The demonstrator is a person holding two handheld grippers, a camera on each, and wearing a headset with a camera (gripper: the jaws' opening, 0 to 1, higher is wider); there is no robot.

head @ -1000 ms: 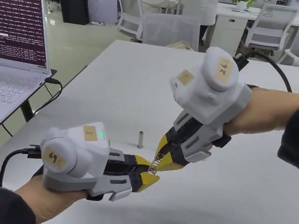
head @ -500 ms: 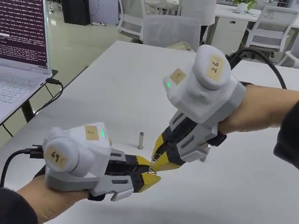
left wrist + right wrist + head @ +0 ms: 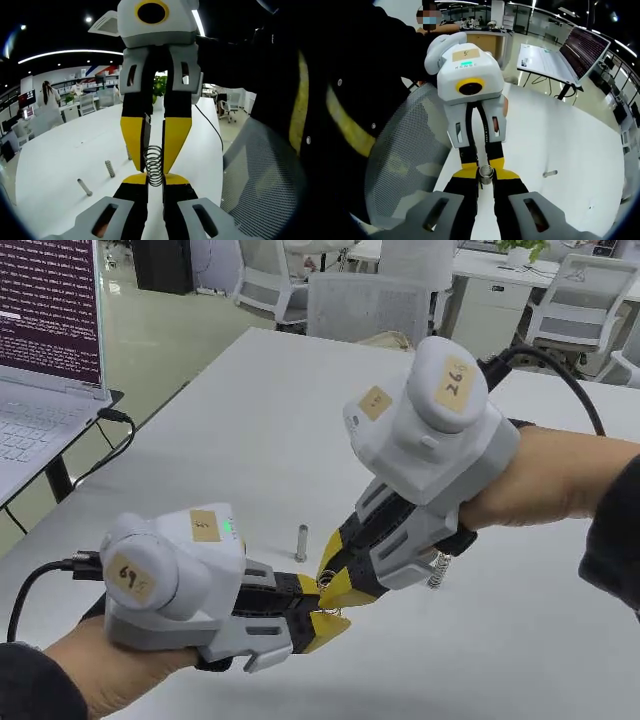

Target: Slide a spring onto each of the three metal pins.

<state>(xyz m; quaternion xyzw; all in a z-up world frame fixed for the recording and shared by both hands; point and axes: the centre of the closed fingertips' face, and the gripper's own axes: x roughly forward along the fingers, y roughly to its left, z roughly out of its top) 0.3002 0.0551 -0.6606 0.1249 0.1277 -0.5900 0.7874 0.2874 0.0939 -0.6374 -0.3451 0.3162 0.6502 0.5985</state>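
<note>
left gripper (image 3: 155, 180) has its jaws pressed in on the near end of the spring (image 3: 153, 162). right gripper (image 3: 486, 176) meets it tip to tip, its yellow jaws closed against the far end of the same coil. which of the two carries the weight, i cannot tell. the spring hangs in the air between them, above the table (image 3: 250, 420).

the first risk is the hand-over itself. if one pair of jaws lets go before the other bites firmly, the spring likely pops sideways, lands on the smooth tabletop and rolls. too hard a squeeze may flatten or kink the coils, and a bent spring would snag on a pin.

the bare pin (image 3: 301, 540) stands upright just beyond the meeting tips. whichever claw takes the spring needs one end left free. jaws set across the mouth would block the pin from entering. a tilted approach could catch the rim on the pin's top, or tip the pin over.

the pin already wearing a spring (image 3: 436, 570) stands close under the right gripper's body, and a careless swing there might knock it.
</note>
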